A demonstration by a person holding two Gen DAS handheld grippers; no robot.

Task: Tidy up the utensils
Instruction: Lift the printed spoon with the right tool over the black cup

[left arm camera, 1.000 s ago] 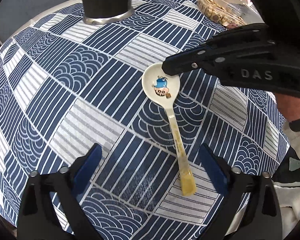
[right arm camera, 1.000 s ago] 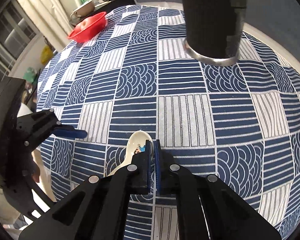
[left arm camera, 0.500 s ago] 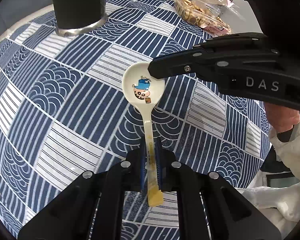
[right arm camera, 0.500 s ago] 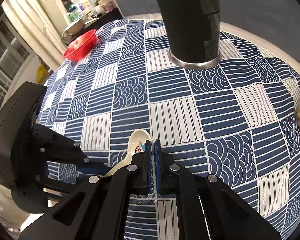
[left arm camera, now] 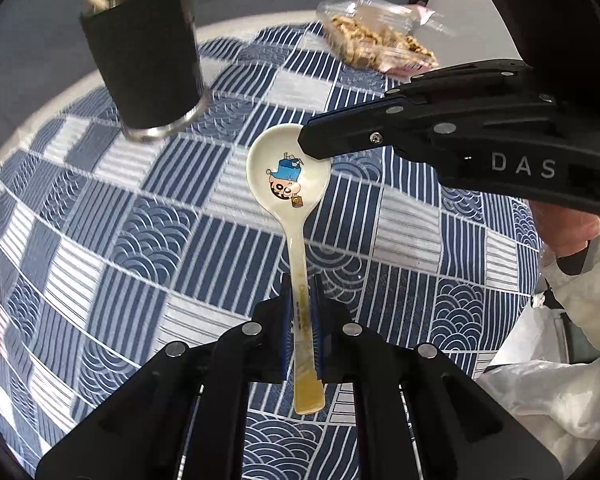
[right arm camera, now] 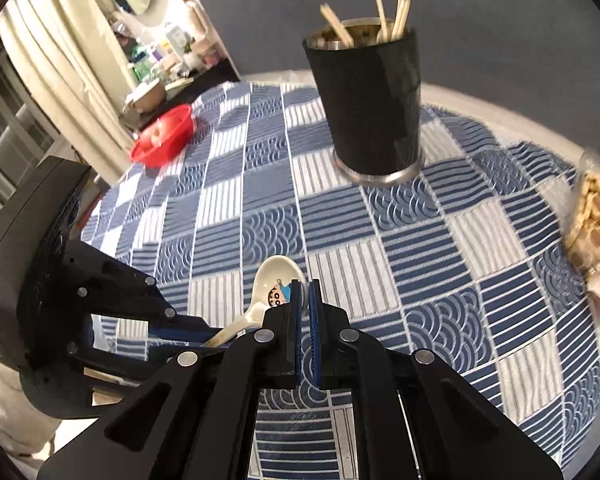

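A white ceramic spoon [left arm camera: 290, 178] with a cartoon figure in its bowl is held by its handle in my left gripper [left arm camera: 302, 280], which is shut on it and holds it above the tablecloth. The spoon also shows in the right wrist view [right arm camera: 274, 284]. My right gripper [right arm camera: 305, 284] is shut and empty, its tip resting at the rim of the spoon's bowl [left arm camera: 312, 144]. A black utensil holder [left arm camera: 144, 56] with chopsticks in it stands beyond the spoon, at the upper left; it also shows in the right wrist view [right arm camera: 370, 100].
A blue and white patterned tablecloth [left arm camera: 172, 240] covers the round table. A clear pack of snacks [left arm camera: 380, 44] lies at the far right. A red bowl [right arm camera: 164, 140] sits at the far left edge. A person's hand and white sleeve [left arm camera: 572, 248] are at the right.
My left gripper closed on the spoon's handle and lifted it off the cloth. Both views tilted up, so the utensil holder's rim and chopsticks now show.
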